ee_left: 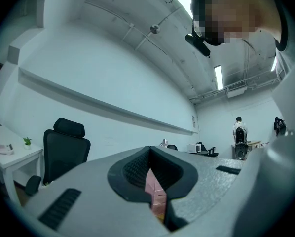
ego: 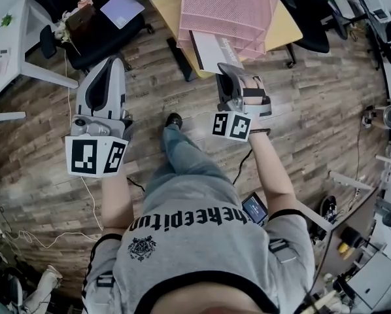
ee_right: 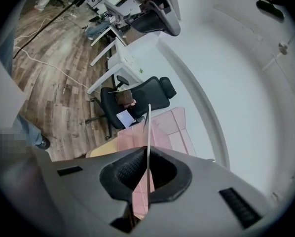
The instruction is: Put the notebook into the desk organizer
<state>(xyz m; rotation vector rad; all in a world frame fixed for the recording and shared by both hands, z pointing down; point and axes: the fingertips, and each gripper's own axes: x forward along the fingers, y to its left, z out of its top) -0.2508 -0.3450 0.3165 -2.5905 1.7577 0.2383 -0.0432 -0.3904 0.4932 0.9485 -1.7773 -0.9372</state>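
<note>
Your left tool [ego: 112, 63] is clenched on nothing, pointing roughly level, well left of the table [ego: 168, 6]; leave it there. Your right tool [ego: 229, 69], tilted slightly downward, is clamped on the notebook [ego: 212, 48], whose far end sits at the pink desk organizer [ego: 235, 5] front. Line it up flat with 1 tray opening, then slide straight in.

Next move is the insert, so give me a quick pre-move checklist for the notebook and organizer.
1. Notebook pinched in right tongs: ok, held edge-on.
2. Desk organizer ahead of the notebook: ok, standing on the desk.
3. Notebook lined up with an organizer opening: cannot tell.
4. Notebook inside the organizer: not ok, not yet done.
5. Left tongs out of the way: ok, off to the left, shut, empty.
</note>
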